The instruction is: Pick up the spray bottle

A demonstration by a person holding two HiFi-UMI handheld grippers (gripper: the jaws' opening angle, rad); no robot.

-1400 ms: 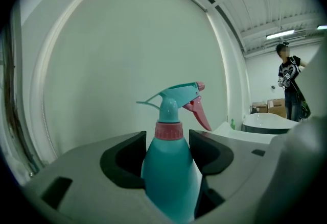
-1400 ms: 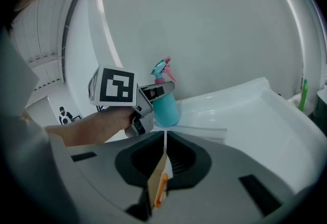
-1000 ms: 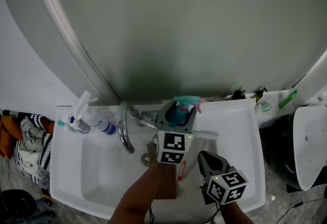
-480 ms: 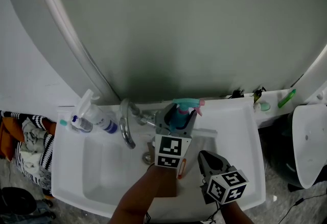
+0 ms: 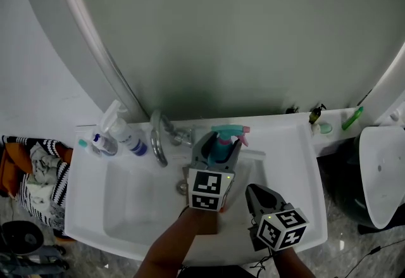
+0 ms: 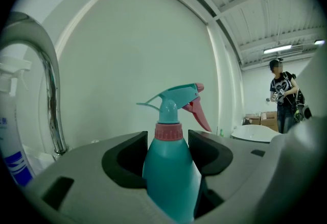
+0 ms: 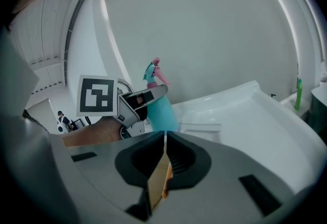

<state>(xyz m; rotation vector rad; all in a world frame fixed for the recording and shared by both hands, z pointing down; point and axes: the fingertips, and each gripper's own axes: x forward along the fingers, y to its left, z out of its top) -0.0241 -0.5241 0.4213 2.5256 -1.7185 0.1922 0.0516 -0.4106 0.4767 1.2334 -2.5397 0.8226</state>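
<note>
Looking down from the head view, I see the left gripper [image 5: 218, 149] reaching over the sink [image 5: 291, 163] with its jaws set wide and grasping the spray bottle [image 5: 226, 133], one pad against each side of the teal body below the pink collar. The bottle stands upright between them at the back of the sink, just right of the tap [image 5: 157, 144], its pink trigger pointing to the right in this view. I cannot tell whether its base rests on the sink or hangs clear. My left arm [image 5: 183, 239] comes up from the bottom edge over the basin. The right gripper [image 7: 164, 140] sits nearer to me and to the right, apart from the bottle, its jaws clenched together. A thin tan and orange sliver shows in the slit between them, and I cannot tell what it is. A white bottle [image 5: 120, 134] lies tilted at the back left corner, beyond the tap. A green stick [image 5: 352, 118] lies on the ledge at far right. In the left gripper view a person [image 6: 282, 95] stands far off at the right
</note>
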